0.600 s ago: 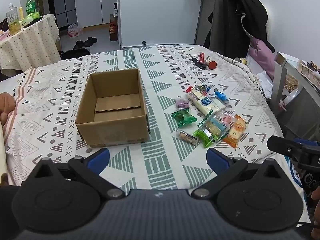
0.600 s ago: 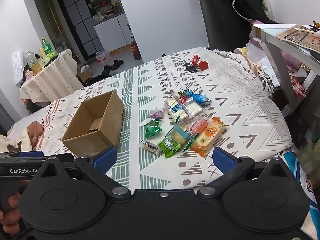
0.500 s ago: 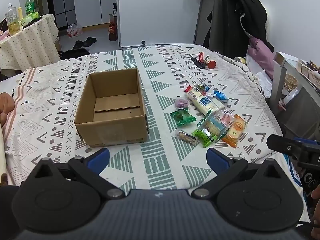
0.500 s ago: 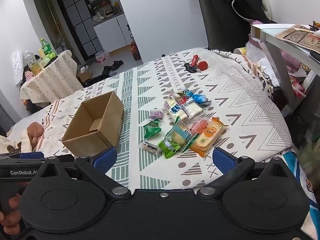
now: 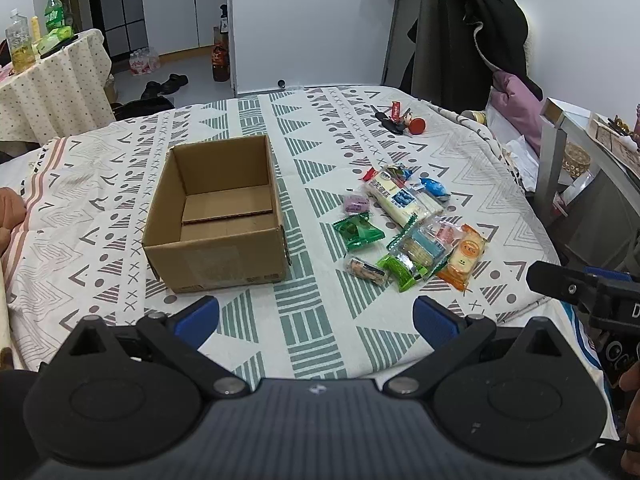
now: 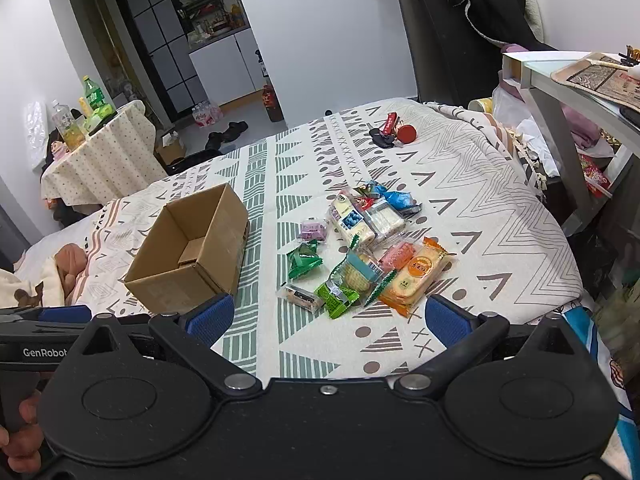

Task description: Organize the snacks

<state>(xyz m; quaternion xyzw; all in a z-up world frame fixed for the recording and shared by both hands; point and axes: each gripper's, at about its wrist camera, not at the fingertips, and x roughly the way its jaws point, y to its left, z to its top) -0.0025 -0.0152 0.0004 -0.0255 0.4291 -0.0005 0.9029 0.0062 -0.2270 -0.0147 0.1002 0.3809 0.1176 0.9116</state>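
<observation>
An empty open cardboard box point(image 5: 218, 216) point(image 6: 192, 254) stands on the patterned tablecloth. To its right lies a cluster of several wrapped snacks: a green packet point(image 5: 358, 232) point(image 6: 304, 258), an orange packet point(image 5: 464, 256) point(image 6: 414, 276), a white-and-blue cracker pack point(image 5: 404, 200) point(image 6: 354, 220), a small purple one point(image 5: 356, 204) point(image 6: 312, 228). My left gripper point(image 5: 316, 318) is open above the table's near edge, nothing between its blue fingers. My right gripper point(image 6: 330, 314) is open too, just short of the snacks.
Keys with a red tag point(image 5: 398, 118) point(image 6: 390, 130) lie at the far side of the table point(image 5: 304, 320). A chair draped with a black coat point(image 5: 488, 36) stands behind. A glass side table point(image 6: 576, 80) is at the right, a small cloth-covered table with bottles point(image 5: 48, 68) at the left.
</observation>
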